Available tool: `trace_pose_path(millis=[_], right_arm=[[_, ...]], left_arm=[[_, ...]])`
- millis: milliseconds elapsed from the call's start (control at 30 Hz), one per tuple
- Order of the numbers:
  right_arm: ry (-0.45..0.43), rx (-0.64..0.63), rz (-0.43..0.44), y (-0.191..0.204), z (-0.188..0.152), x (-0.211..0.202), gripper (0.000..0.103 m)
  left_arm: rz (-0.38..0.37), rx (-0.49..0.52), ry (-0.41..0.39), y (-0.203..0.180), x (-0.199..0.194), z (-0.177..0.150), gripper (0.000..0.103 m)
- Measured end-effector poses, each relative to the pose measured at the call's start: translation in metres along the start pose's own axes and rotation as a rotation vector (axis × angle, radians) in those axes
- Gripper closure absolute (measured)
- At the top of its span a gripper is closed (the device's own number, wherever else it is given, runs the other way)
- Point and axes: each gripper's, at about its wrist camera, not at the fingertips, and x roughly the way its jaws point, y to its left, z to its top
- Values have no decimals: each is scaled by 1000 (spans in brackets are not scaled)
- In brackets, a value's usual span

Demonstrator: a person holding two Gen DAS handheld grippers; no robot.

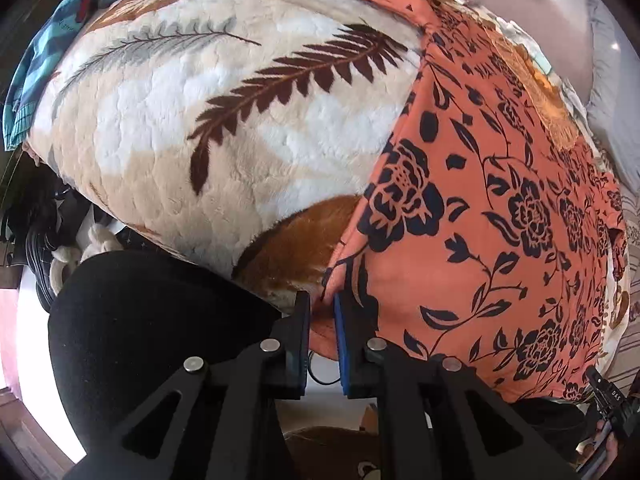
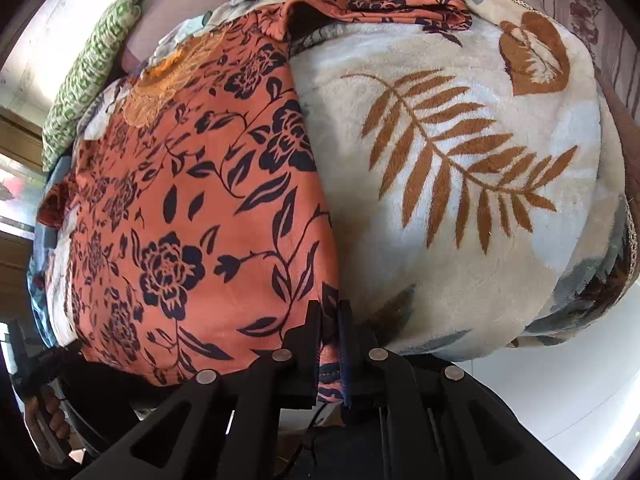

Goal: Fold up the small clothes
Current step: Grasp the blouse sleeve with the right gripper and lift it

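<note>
Garment: orange floral top, spread on leaf-print blanket.
Left gripper: pinching near hem corner.
Right gripper: clamped on opposite hem corner.
Handling: likely light, limp, slippery; grip corners.

We lose the orange floral garment at its near hem, where it drops behind the left claw; in the right wrist view its near corner vanishes between the right claw pads; the leaf-print blanket under it is covered on one side; the blue cloth at the rim is cut off and warped; the dark clutter below is too murky for us to name.
</note>
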Motion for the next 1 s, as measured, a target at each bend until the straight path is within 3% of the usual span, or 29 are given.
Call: trace_pose_path(millis=[33, 67, 100, 133, 167, 200, 267, 300, 367, 433, 467, 500, 567, 633, 900, 1000], right_arm=[[-30, 23, 27, -3, 5, -7, 89], [-64, 59, 61, -8, 12, -16, 82], [-100, 100, 97, -16, 21, -25, 66], [-134, 140, 131, -24, 32, -33, 50], [-171, 187, 161, -33, 45, -40, 19], [-222, 228, 168, -41, 58, -48, 17], [-314, 218, 100, -48, 91, -62, 17], [-343, 162, 21, -45, 110, -65, 17], [-414, -13, -198, -31, 146, -70, 19], [-447, -196, -348, -19, 169, -62, 24], [-435, -265, -394, -15, 180, -53, 34], [-412, -321, -415, -12, 191, -42, 42], [-394, -412, -456, -9, 202, -25, 45], [-368, -456, -441, -8, 214, -7, 48], [-299, -518, -363, 2, 244, 63, 48], [-300, -569, -399, 7, 244, 76, 48]], left_arm=[[11, 9, -43, -1, -10, 3, 83], [20, 21, -85, -5, -21, 7, 63], [15, 33, -128, -11, -33, 12, 49], [3, 48, -186, -18, -45, 18, 28], [-13, 71, -246, -26, -55, 22, 21], [-31, 104, -291, -36, -63, 28, 21], [-61, 184, -321, -59, -68, 42, 21], [-71, 219, -331, -72, -67, 50, 21], [-74, 269, -356, -97, -64, 62, 21], [-83, 314, -361, -119, -57, 74, 21], [-86, 329, -360, -125, -54, 77, 21], [-89, 342, -360, -131, -51, 77, 21], [-92, 361, -353, -147, -35, 77, 21], [-93, 373, -330, -155, -20, 75, 21], [-105, 394, -289, -164, 10, 81, 21], [-109, 382, -286, -160, 13, 83, 21]])
